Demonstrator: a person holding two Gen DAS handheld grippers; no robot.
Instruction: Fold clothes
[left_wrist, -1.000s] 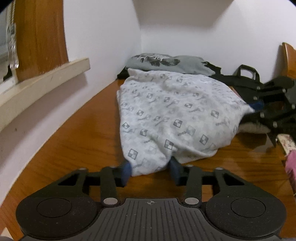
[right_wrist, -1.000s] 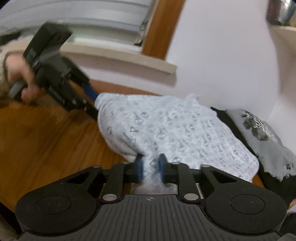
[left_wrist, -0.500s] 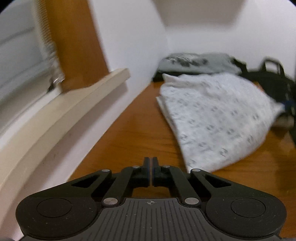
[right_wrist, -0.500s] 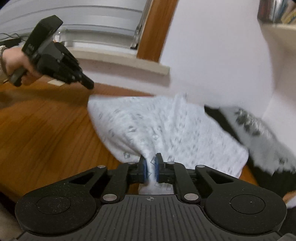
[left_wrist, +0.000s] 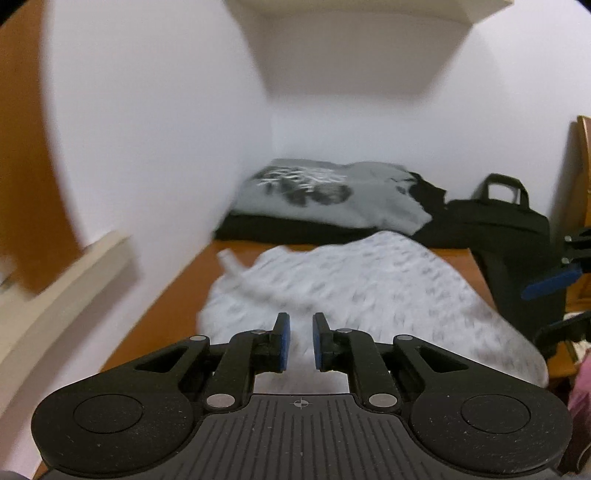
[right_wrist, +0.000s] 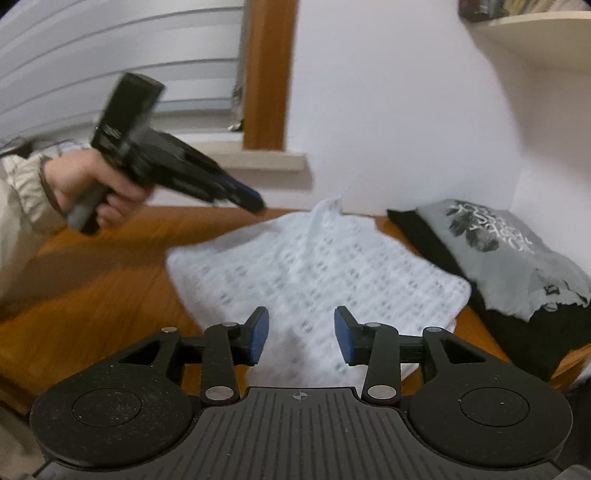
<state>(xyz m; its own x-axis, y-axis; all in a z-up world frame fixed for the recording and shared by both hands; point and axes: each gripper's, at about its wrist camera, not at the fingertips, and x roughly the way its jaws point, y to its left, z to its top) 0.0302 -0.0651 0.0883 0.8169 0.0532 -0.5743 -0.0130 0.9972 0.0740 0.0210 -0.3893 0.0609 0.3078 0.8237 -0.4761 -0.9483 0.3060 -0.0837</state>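
A white patterned garment lies folded on the wooden table, blurred in both views. My left gripper hovers over its near edge. Its jaws are opening and stand a narrow gap apart with nothing pinched between them. In the right wrist view a hand holds this left gripper above the table, beyond the garment's far left corner. My right gripper hangs above the garment's near side, jaws opening and well apart, no cloth between the pads. Its blue fingertip shows at the left wrist view's right edge.
A folded grey printed T-shirt rests on a black garment in the corner by the walls. A black bag stands to the right. A window sill juts out on the left, and a shelf hangs above.
The left gripper let go of the garment's corner, shut, swung away left, then came back higher with jaws slightly parted. The right gripper released the cloth edge, spread its jaws and rose.
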